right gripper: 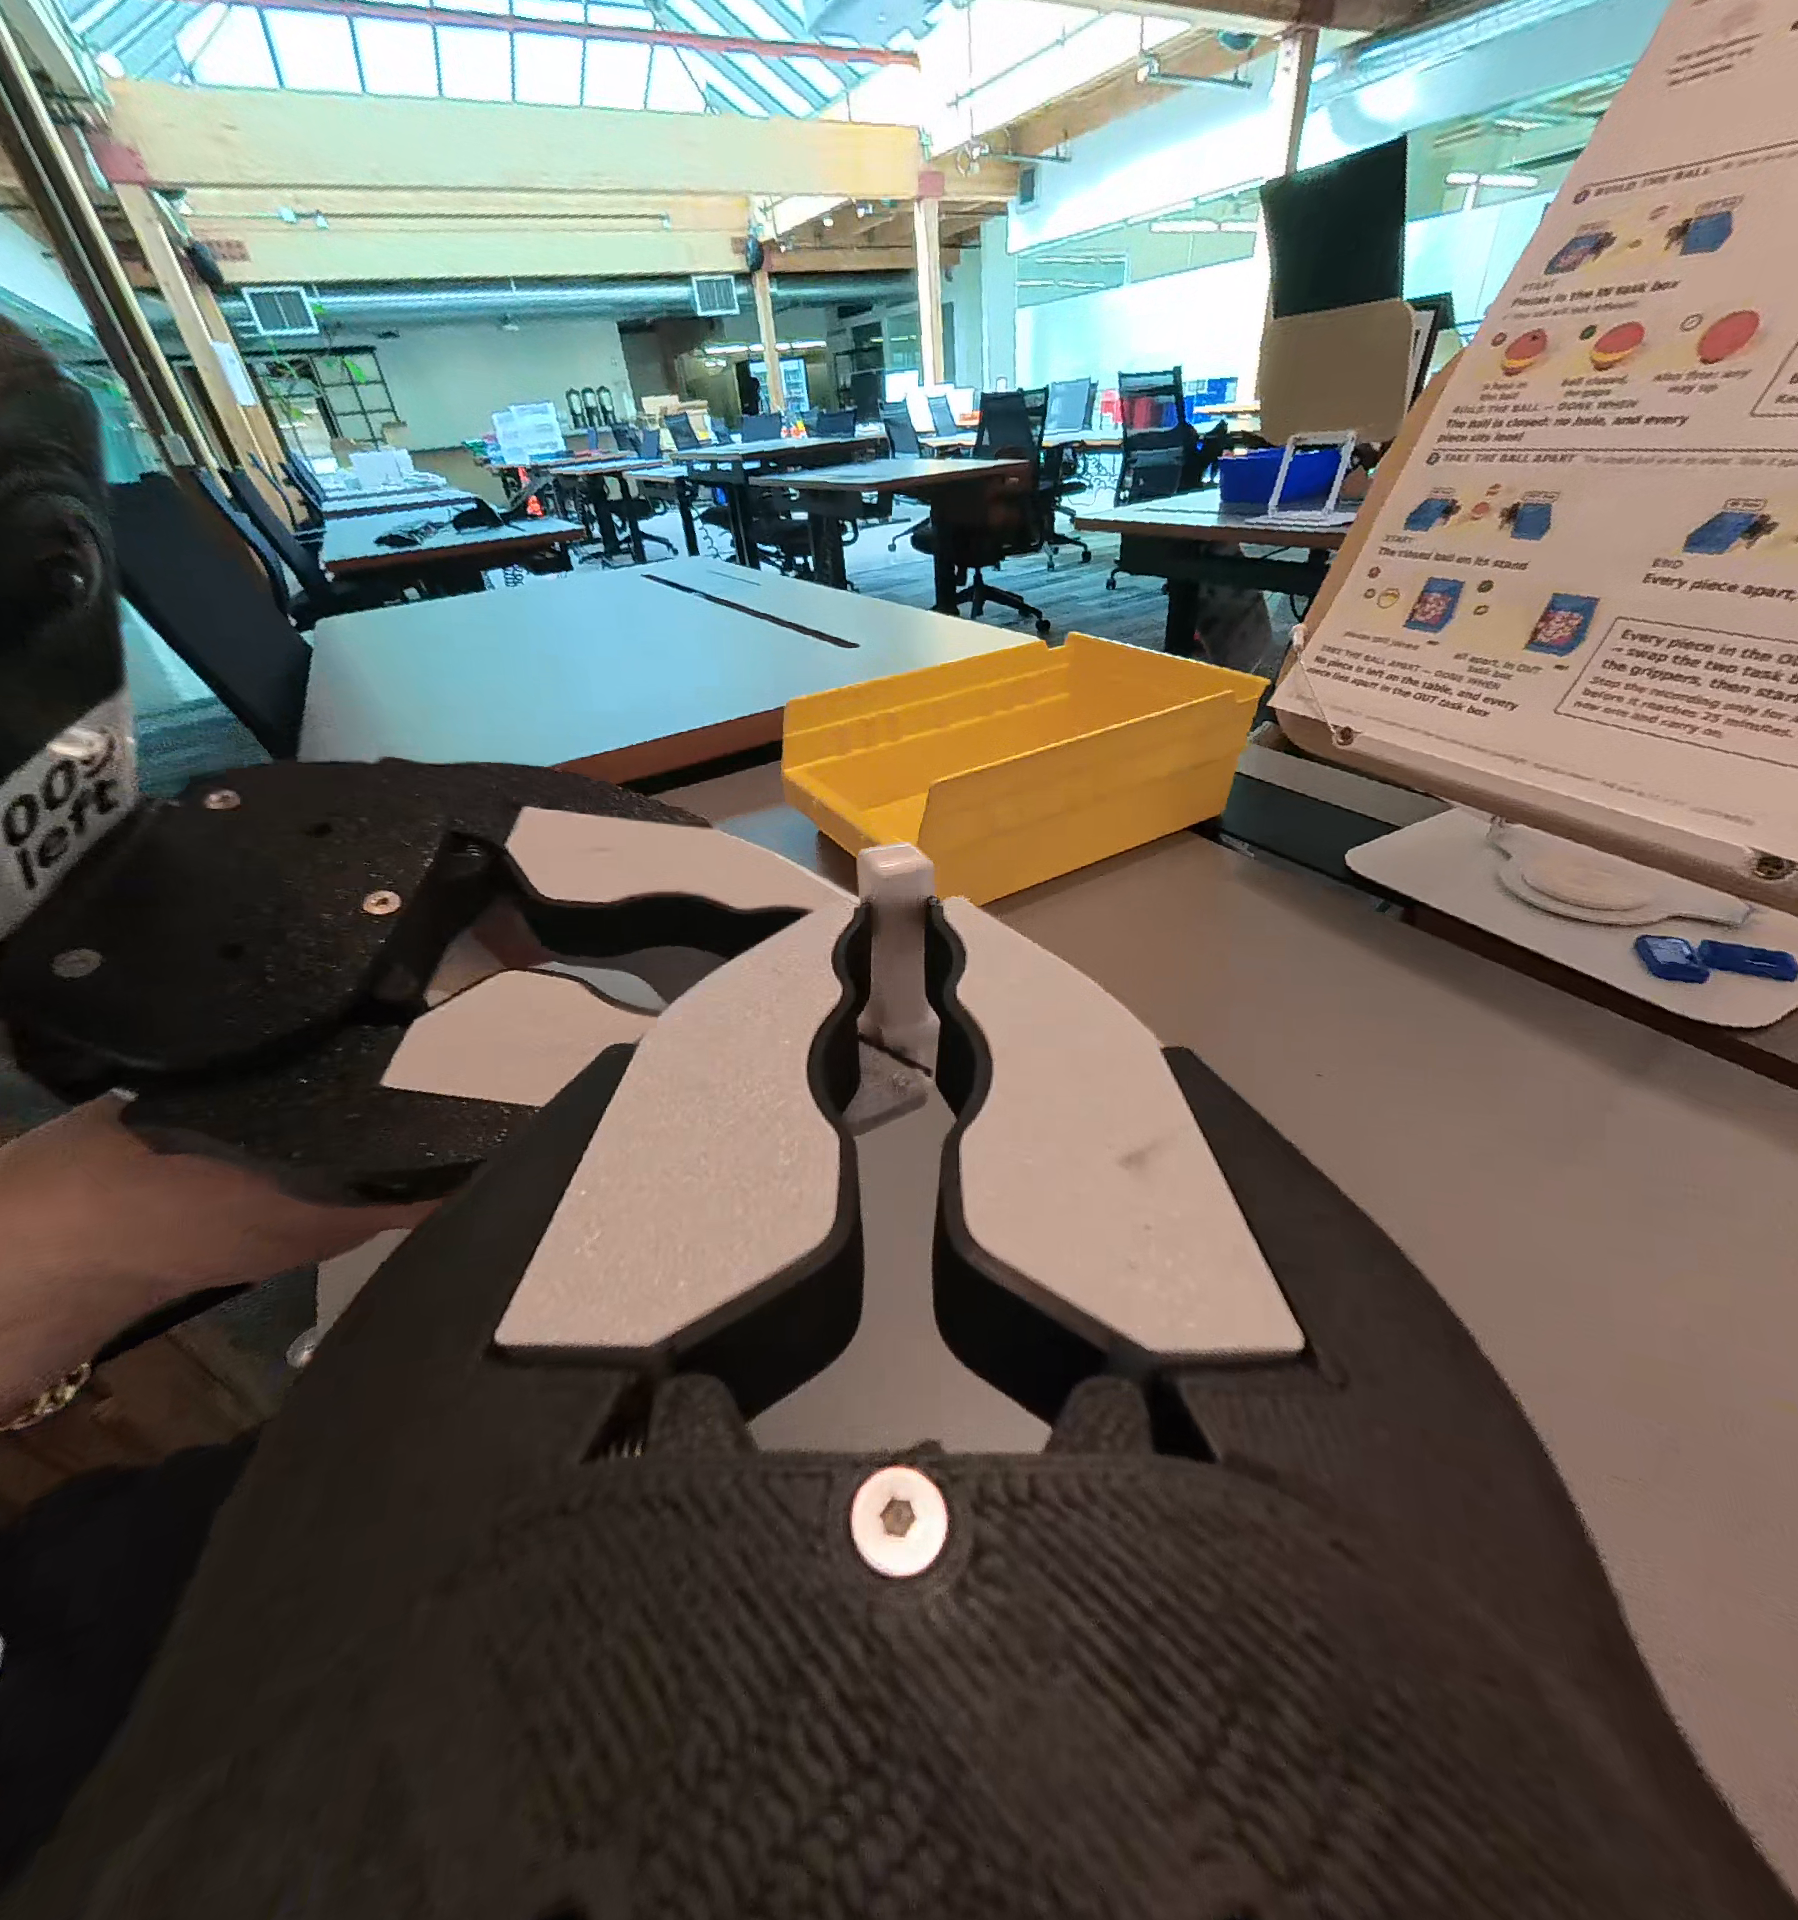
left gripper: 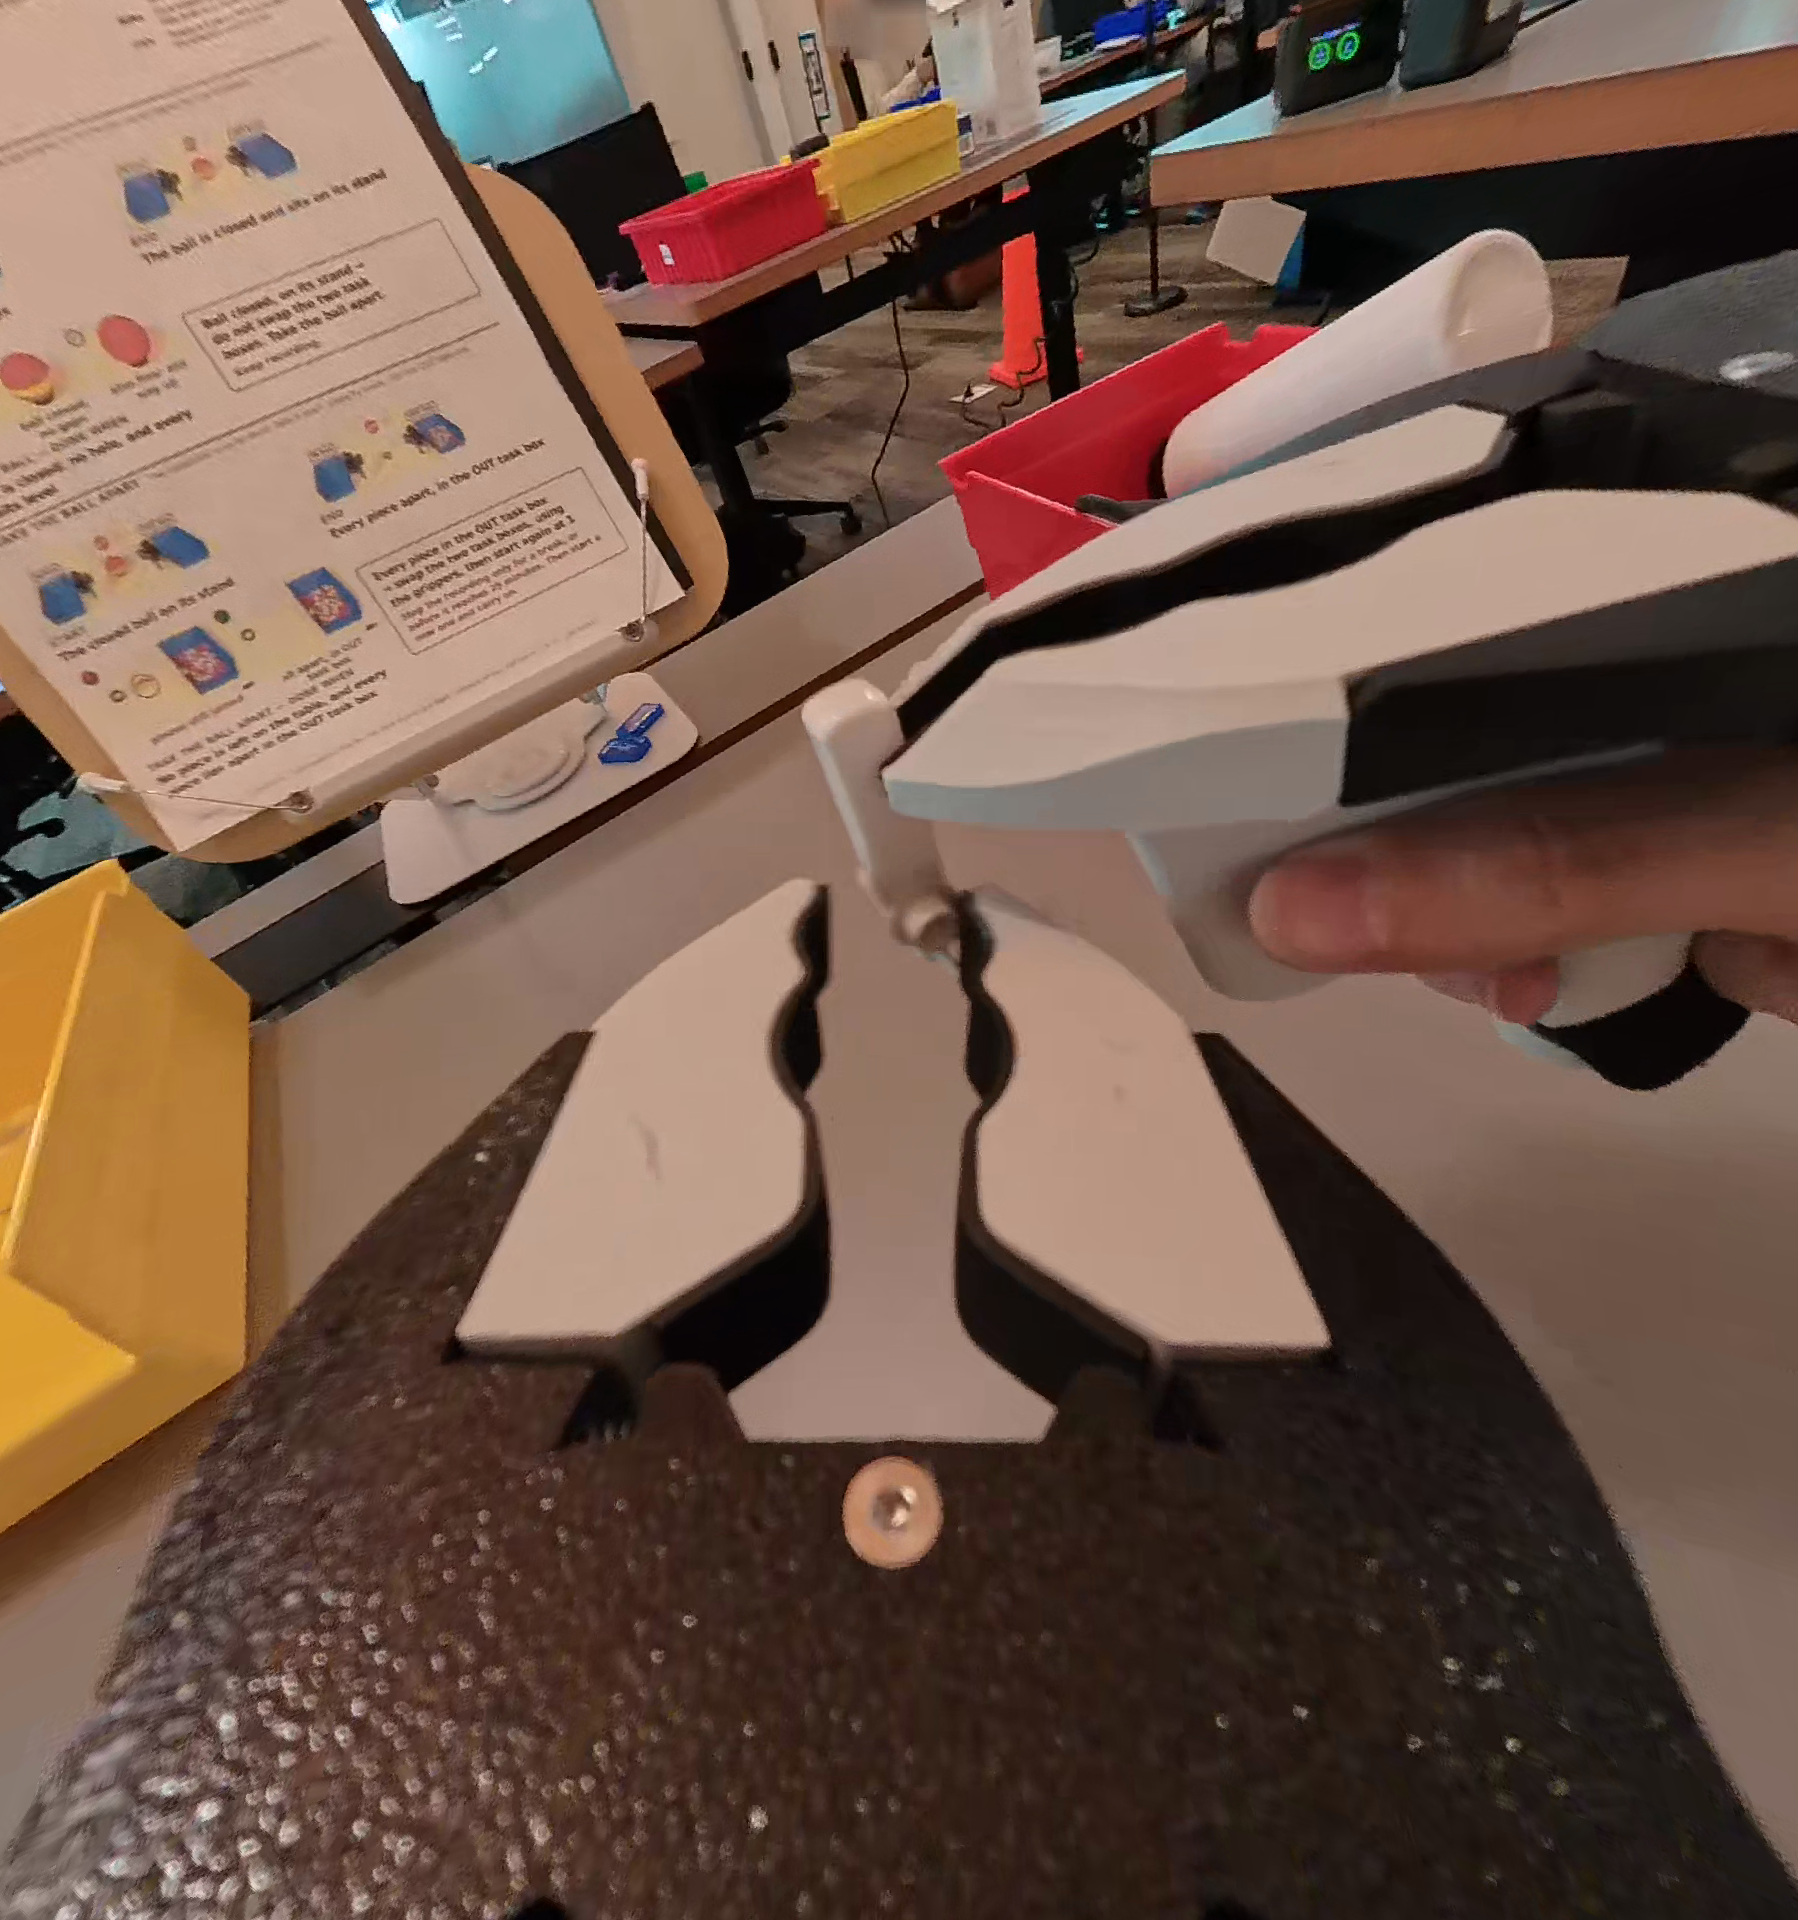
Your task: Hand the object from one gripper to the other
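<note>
Yellow bin [right gripper: 1020, 758] left, bare table [right gripper: 1394, 1195] ahead

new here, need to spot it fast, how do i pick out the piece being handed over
Start at the yellow bin on the table. In front of it the right tool clamps a small white piece, an upright bar with a flat grey foot. It's the only thing held.

We see the white piece [right gripper: 895, 956] pinched between the right gripper [right gripper: 895, 940]'s pale grey finger plates, edged in black, on a speckled black body. Our left gripper [left gripper: 890, 914] shows the same grey-on-black scheme. A bright yellow bin [right gripper: 1020, 769] glows behind, a red bin [left gripper: 1071, 488] holds a white roll [left gripper: 1362, 353], and small blue clips [right gripper: 1716, 961] dot the white stand base [right gripper: 1601, 935].
</note>
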A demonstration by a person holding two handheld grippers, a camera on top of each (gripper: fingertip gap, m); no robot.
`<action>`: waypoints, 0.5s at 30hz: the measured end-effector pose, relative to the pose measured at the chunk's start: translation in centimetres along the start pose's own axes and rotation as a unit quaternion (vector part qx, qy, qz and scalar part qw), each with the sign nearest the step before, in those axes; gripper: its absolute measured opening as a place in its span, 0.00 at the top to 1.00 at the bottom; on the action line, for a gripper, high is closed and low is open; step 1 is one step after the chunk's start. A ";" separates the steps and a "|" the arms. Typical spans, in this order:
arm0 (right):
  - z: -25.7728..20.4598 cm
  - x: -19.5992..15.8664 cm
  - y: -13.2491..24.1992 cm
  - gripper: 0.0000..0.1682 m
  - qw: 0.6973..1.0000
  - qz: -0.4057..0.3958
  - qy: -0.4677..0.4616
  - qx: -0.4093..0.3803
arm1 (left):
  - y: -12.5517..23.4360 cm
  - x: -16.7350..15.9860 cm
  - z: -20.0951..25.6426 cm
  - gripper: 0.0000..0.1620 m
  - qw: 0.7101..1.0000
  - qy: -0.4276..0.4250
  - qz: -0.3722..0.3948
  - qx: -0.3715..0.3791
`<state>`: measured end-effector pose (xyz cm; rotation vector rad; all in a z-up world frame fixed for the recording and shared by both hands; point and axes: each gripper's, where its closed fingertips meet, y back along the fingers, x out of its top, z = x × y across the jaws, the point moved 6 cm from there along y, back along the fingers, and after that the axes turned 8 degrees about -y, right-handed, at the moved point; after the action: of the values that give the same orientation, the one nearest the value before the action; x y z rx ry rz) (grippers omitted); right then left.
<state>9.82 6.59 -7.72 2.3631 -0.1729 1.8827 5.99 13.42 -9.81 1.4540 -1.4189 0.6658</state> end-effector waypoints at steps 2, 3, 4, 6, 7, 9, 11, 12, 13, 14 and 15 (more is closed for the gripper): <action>0.1 0.0 0.0 0.95 1.000 -0.002 -0.001 0.001 | -0.1 -0.2 0.1 0.90 1.000 -0.004 0.003 -0.009; 0.1 0.0 0.0 0.94 1.000 -0.004 0.003 0.002 | -0.1 -0.3 0.1 0.90 1.000 -0.008 0.004 -0.011; 0.2 -0.1 0.1 0.94 1.000 -0.004 0.011 0.008 | -0.1 -0.3 0.1 0.90 1.000 -0.013 0.007 -0.019; 0.0 0.0 0.4 0.94 0.998 -0.005 0.049 0.042 | 0.0 -0.2 0.0 0.91 0.998 -0.018 0.012 -0.054; -0.1 0.1 0.7 0.92 0.995 0.000 0.069 0.067 | 0.2 -0.2 0.0 0.91 0.996 -0.015 0.013 -0.083; -0.3 0.6 1.7 0.78 0.990 0.021 0.076 0.115 | 0.6 -0.1 0.5 0.92 0.981 -0.017 0.027 -0.193; -0.4 0.8 2.5 0.78 0.983 0.020 0.045 0.174 | 1.6 0.2 1.3 0.92 0.950 -0.018 0.052 -0.307; -0.4 0.7 2.9 0.78 0.979 0.015 0.026 0.203 | 2.1 0.3 1.6 0.92 0.932 -0.024 0.062 -0.357; -0.5 0.5 3.2 0.79 0.973 0.004 0.010 0.233 | 2.5 0.3 1.8 0.92 0.916 -0.030 0.069 -0.394; -0.7 0.2 3.4 0.80 0.966 -0.008 0.001 0.259 | 2.8 0.4 1.8 0.92 0.904 -0.033 0.072 -0.421; -0.8 0.0 3.5 0.82 0.961 -0.018 -0.001 0.275 | 3.0 0.4 1.8 0.92 0.893 -0.033 0.074 -0.443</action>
<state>8.44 3.28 -7.47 2.6663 0.4510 2.1250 2.75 12.07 -9.43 0.6478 -1.5878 0.0046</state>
